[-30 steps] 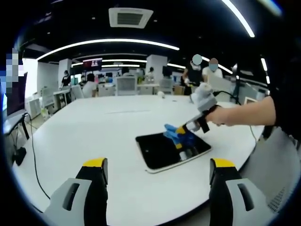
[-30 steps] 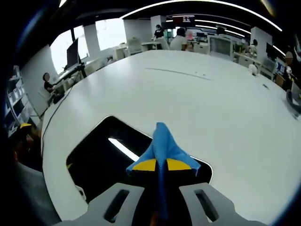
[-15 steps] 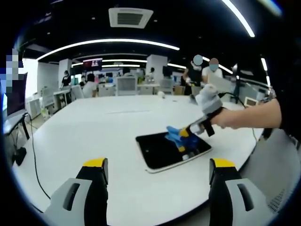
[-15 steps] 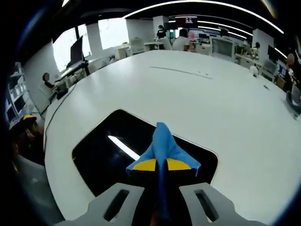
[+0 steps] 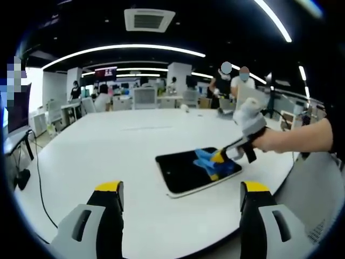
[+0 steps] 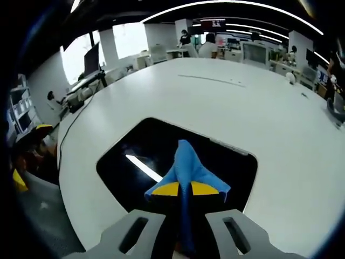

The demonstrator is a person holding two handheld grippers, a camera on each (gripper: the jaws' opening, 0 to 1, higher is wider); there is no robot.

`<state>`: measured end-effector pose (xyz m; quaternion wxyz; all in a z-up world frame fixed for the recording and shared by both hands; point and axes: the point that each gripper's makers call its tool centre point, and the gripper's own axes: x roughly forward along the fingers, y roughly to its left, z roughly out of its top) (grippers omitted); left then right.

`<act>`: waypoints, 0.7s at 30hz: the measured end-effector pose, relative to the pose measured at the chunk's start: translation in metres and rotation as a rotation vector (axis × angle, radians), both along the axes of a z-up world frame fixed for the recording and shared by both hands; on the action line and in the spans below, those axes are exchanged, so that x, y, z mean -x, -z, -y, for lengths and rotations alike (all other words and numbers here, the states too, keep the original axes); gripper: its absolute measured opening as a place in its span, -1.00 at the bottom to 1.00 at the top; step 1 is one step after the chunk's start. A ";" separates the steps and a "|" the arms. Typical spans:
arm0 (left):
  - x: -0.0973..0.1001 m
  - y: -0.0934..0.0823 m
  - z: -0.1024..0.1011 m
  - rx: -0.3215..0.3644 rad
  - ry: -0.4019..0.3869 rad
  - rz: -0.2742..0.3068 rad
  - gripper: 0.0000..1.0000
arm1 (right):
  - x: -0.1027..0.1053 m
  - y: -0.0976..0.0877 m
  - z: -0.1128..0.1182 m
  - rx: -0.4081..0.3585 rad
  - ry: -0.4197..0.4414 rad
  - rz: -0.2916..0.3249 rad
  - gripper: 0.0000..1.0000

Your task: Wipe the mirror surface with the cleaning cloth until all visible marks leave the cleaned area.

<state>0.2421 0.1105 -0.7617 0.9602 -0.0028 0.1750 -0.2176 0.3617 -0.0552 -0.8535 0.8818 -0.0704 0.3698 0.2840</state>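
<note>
A dark rectangular mirror (image 5: 186,171) with a white rim lies flat on the white table (image 5: 97,156). In the left gripper view my right gripper (image 5: 220,158) comes in from the right, held by a hand, shut on a blue cleaning cloth (image 5: 211,162) that rests on the mirror's right half. My left gripper (image 5: 180,197) hangs open over the table's near edge, short of the mirror. In the right gripper view the blue cloth (image 6: 186,170) sticks up between my right gripper's (image 6: 184,189) yellow-tipped fingers, over the mirror (image 6: 145,156), which reflects a ceiling light.
The table's curved edge (image 6: 67,183) runs close on the left in the right gripper view. A cable (image 5: 40,178) hangs off the table's left side. Desks, monitors and several people (image 5: 102,97) stand at the back of the room.
My right gripper has drawn the cloth across the mirror toward its right, near end. In its own view the mirror has slid further under the cloth. My left gripper has stayed put.
</note>
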 end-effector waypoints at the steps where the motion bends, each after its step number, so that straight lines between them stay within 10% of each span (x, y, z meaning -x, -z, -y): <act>1: 0.000 0.000 0.000 0.000 0.000 0.000 0.79 | 0.002 0.000 0.000 0.001 -0.001 -0.001 -1.00; 21: 0.001 0.001 0.001 -0.003 0.004 -0.004 0.79 | 0.034 -0.001 -0.003 -0.010 -0.018 -0.018 -0.99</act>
